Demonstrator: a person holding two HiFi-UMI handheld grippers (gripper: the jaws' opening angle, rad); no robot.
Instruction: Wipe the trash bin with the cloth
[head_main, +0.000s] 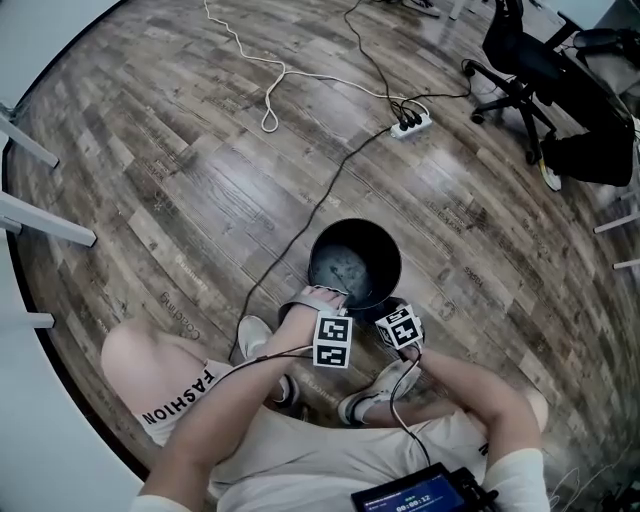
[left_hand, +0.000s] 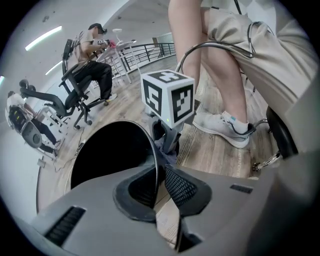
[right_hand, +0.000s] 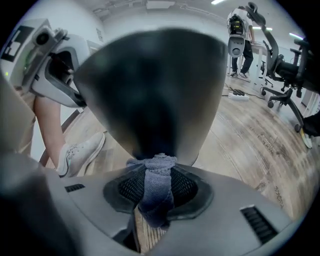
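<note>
you are working with one black trash bin (head_main: 325, 245), one blue-grey cloth (right_hand: 159, 170) and two grippers. the bin is standing on a wood-plank floor (head_main: 200, 180) in an office room, with one power strip (head_main: 411, 124) and an office chair (head_main: 520, 70) showing beyond it. your left gripper (left_hand: 161, 186) is clamping the bin's thin rim between its pads. your right gripper (right_hand: 159, 194) is gripping the bunched cloth, whose tip is sitting against the bin's outer wall.

Upright on wooden floor: round black plastic trash bin (head_main: 377, 244), open-topped. Bunched blue-grey knitted cloth (right_hand: 157, 187) pressed against its outer wall.
</note>
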